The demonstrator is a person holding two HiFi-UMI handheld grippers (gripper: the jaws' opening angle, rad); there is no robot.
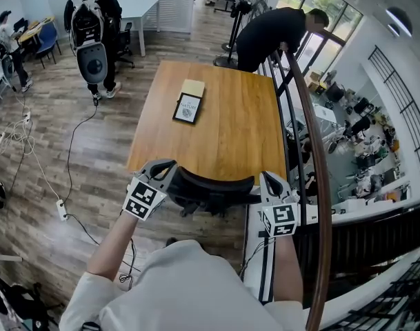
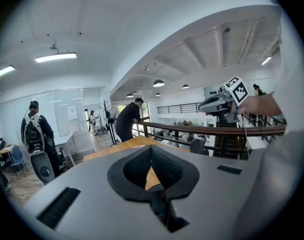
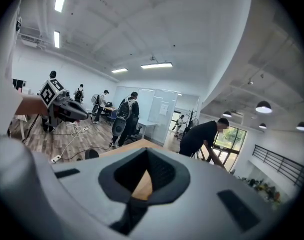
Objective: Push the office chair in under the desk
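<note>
Desk [image 1: 230, 116]: wooden top, stretches away ahead of both grippers, with its near edge just beyond their tips.

Office chair [image 1: 213, 188]: black, sits between the two grippers with its backrest up at the desk's near edge. The seat is hidden below the backrest. It reads as tucked in or close to it; I cannot tell whether a gap remains.

Left gripper [image 1: 167, 167]: at the backrest's left upper corner, jaws closed together with nothing between them. Only a sliver of desk wood shows past them.

Right gripper [image 1: 270, 180]: at the backrest's right upper corner, jaws likewise together and empty. Whether either gripper touches the backrest cannot be told.

Likely reason for the hold: closed jaws make a blunt tip for shoving rather than gripping. One at each corner would keep a swivel chair square to the desk.

Framed card [image 1: 188, 107] and pale pad [image 1: 192, 87]: lie on the desk well ahead of the left gripper, clear of the chair.

Count: one desk, one office chair, two grippers, one card, one pad.
</note>
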